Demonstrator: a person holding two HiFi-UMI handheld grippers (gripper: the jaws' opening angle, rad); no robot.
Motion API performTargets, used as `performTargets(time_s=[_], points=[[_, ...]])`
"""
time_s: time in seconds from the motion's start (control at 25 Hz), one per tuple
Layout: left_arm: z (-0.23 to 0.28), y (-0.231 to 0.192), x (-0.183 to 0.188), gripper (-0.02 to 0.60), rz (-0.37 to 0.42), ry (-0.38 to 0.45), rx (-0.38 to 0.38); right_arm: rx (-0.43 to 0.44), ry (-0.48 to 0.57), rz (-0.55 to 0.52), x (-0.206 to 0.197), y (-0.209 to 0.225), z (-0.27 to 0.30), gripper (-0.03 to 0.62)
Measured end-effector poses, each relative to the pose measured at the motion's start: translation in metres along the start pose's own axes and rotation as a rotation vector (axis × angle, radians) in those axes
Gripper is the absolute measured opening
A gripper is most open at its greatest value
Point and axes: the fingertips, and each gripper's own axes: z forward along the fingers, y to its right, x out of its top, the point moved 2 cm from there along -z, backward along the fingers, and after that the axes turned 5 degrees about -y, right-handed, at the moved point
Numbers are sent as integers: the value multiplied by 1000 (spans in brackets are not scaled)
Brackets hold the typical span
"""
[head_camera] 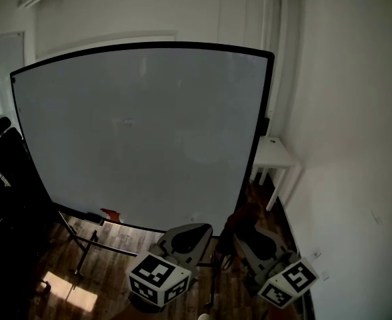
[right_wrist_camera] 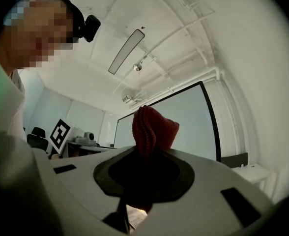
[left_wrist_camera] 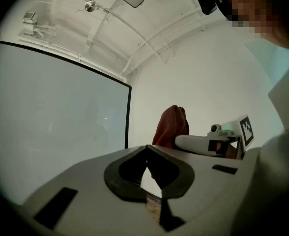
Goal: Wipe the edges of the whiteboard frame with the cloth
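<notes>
the left gripper [head_camera: 191, 233] hung below the whiteboard's [head_camera: 143, 132] lower right corner, its jaws pressed together on nothing. just right of it, the right gripper [head_camera: 248, 237] was clamped on the dark red cloth [head_camera: 240, 217]. a bunched tuft of it stood up past the jaws, low and clear of the board. to my eye the wiping hadn't begun.

the nearest stretch was the black frame [head_camera: 269, 105] down the whiteboard's right side. i'd have lifted the cloth there, pressed the tuft flat on the strip and drawn it along in one run. at the rounded corners i'd have turned the gripper so fabric, not jaw, met the frame. the idle gripper could have steadied the board, which i'd guess might rock.

left of the whiteboard stood dark office chairs [head_camera: 9, 155], crowding that edge. at the whiteboard's bottom edge lay a small reddish thing [head_camera: 111, 214]. i couldn't tell what it was, but it would have blocked a pass there. the stand's legs [head_camera: 83, 245] splayed beneath the whiteboard. right of the whiteboard, a white table [head_camera: 276, 155] sat close to the frame and the wall [head_camera: 356, 145] just beyond, leaving little room.
</notes>
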Motion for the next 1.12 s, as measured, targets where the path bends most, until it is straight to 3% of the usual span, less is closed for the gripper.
performTargets(time_s=[0.48,0.64,0.88,1.12], points=[[145,-48,79,9,96,41,-15,-9,87,-245,85,145,72,71],[175,-60,105,9,119,55,-12,-8,101,-322,104,165,90,71],[197,-85,124,9,112,53,-18,-20,98,-326,108,184,111,71],[212,-87,140,9,117,60,-72,-96,124,-397,135,203,112,71]])
